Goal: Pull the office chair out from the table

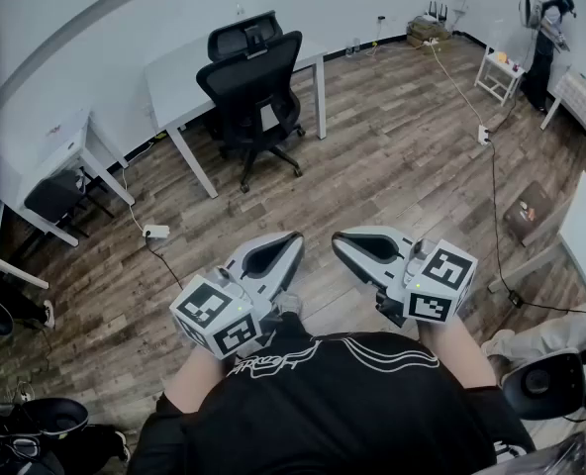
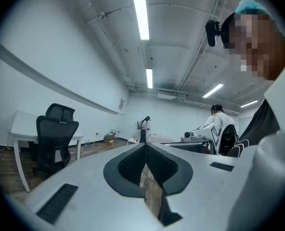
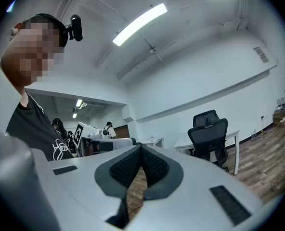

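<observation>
The black office chair (image 1: 253, 87) with a headrest stands tucked against the front of a white table (image 1: 169, 82) by the far wall. Both grippers are held close to the person's body, well short of the chair across the wooden floor. My left gripper (image 1: 295, 237) and right gripper (image 1: 338, 237) are side by side, each shut with nothing between its jaws. The left gripper view has the chair (image 2: 55, 138) at the left beyond the left gripper (image 2: 145, 146). In the right gripper view, the chair (image 3: 209, 134) is at the right, past the right gripper (image 3: 141, 148).
A second white desk (image 1: 70, 151) with a dark seat (image 1: 55, 196) under it stands at the left. A power strip (image 1: 156, 232) and cables lie on the floor. At the back right are a small white cart (image 1: 498, 72) and a person (image 1: 548, 38). Another chair (image 1: 545, 384) is at the lower right.
</observation>
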Demonstrator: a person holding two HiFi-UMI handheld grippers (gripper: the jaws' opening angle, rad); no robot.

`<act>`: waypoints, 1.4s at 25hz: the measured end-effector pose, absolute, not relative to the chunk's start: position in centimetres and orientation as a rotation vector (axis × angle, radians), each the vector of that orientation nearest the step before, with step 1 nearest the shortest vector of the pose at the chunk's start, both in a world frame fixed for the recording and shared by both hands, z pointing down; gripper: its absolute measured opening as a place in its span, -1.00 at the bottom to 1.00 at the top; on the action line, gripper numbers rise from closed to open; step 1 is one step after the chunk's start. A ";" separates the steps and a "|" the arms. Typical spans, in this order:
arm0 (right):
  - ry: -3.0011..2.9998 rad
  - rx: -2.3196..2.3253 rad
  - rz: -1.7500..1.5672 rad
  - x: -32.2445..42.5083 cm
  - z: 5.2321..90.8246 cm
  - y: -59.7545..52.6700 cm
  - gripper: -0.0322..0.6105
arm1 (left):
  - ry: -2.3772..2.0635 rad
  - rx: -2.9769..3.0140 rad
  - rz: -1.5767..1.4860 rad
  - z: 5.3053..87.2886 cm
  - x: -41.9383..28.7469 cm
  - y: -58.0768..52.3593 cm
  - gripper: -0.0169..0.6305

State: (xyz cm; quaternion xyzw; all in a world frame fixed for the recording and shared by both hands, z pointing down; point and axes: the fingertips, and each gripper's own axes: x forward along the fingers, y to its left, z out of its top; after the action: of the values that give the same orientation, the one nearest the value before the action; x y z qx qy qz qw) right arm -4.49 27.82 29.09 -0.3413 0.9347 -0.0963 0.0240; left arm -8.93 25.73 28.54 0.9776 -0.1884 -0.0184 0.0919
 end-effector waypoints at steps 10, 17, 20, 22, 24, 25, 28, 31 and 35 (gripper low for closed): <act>2.838 -1.067 -0.376 -4.0 29.7 25.8 -0.79 | -0.571 2.874 -0.063 29.4 -9.4 23.9 -0.92; 2.768 -0.998 -0.365 -3.8 28.9 21.9 -0.79 | -0.586 2.846 -0.051 30.9 -10.0 19.7 -0.92; 2.756 -1.011 -0.414 -3.1 30.1 18.6 -0.79 | -0.589 2.802 -0.062 32.2 -10.2 16.5 -0.92; 2.752 -1.030 -0.478 -2.9 31.5 15.7 -0.79 | -0.585 2.761 -0.073 33.1 -10.4 13.6 -0.92; 2.749 -1.025 -0.559 -3.0 32.8 12.7 -0.79 | -0.576 2.722 -0.080 34.1 -10.6 10.5 -0.92; 2.755 -1.024 -0.597 -3.1 33.5 11.2 -0.79 | -0.574 2.708 -0.077 34.6 -10.6 9.0 -0.92; 2.806 -1.060 -0.701 -3.2 36.0 6.5 -0.79 | -0.598 2.692 -0.041 35.9 -10.7 3.8 -0.92; 2.846 -1.117 -0.788 -2.8 38.0 1.0 -0.79 | -0.608 2.693 -0.020 36.5 -10.6 -1.9 -0.92; 2.781 -1.085 -0.840 -1.9 37.3 -6.5 -0.79 | -0.617 2.659 -0.026 37.0 -10.6 -9.7 -0.92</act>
State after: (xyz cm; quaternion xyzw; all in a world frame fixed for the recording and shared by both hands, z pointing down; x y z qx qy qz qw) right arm -1.89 -6.49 37.32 -0.3497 0.8967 -0.2707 0.0203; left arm -10.62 -9.71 37.02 0.9535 -0.2212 -0.0092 0.2045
